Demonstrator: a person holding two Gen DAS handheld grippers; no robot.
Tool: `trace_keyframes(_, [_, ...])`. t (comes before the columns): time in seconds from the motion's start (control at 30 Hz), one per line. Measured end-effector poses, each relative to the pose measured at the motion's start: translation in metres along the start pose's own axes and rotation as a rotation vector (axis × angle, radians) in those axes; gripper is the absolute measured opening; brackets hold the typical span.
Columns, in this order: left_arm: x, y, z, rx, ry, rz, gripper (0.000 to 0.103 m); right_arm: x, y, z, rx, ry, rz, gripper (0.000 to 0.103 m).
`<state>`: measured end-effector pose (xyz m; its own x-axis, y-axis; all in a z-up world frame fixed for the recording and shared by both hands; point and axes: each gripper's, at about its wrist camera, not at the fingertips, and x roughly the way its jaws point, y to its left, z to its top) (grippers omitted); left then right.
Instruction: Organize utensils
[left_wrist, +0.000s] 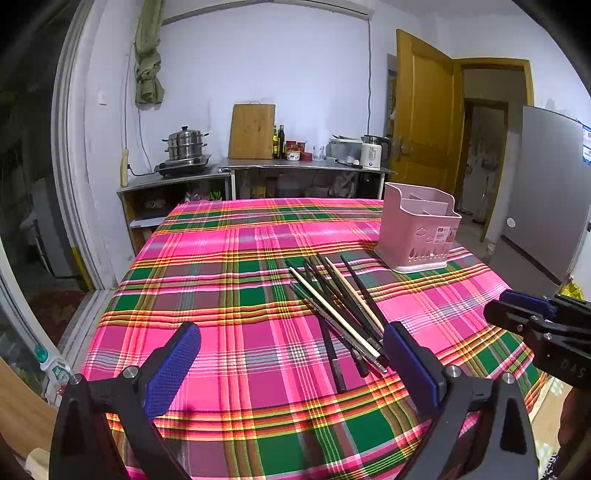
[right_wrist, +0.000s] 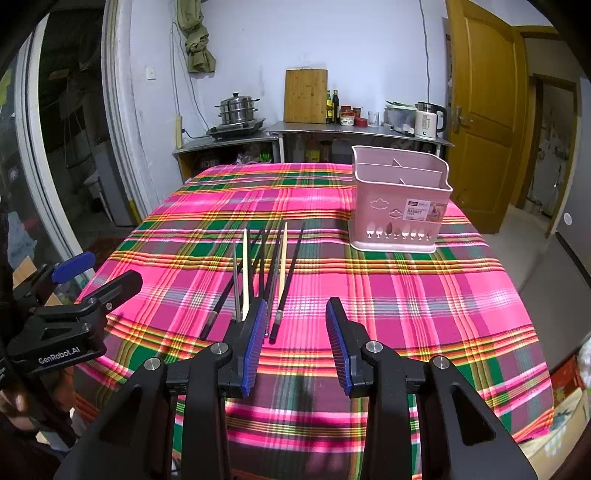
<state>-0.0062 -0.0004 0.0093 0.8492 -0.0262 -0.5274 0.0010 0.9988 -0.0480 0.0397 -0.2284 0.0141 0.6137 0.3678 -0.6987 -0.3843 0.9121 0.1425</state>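
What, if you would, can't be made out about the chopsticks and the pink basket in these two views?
- Chopsticks: right wrist view, near ends hidden behind the right gripper finger; exact count unclear where they overlap.
- Pink utensil basket: both views, compartment bottoms hidden by its walls.
- Basket label: small print too small to read.

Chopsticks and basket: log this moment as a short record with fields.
surface: table with plaid cloth
chopsticks: loose pile lying flat on the cloth, mostly dark, two pale ones, none in the basket
basket: pink, upright, divided compartments, empty as far as visible, beyond and to the right of the pile
left gripper: open, holding nothing, just short of the pile's near ends
right gripper: open, holding nothing, near the pile's near ends
task progress: not yet begun
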Motion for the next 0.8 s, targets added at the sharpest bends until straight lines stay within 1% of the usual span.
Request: trace_keyframes(0.8, [-0.0026,-0.0024,-0.0001,0.001,-0.006,-0.002,0.1,-0.0027,0.0016,0.0004,-0.001,-0.004,-0.001,0.035])
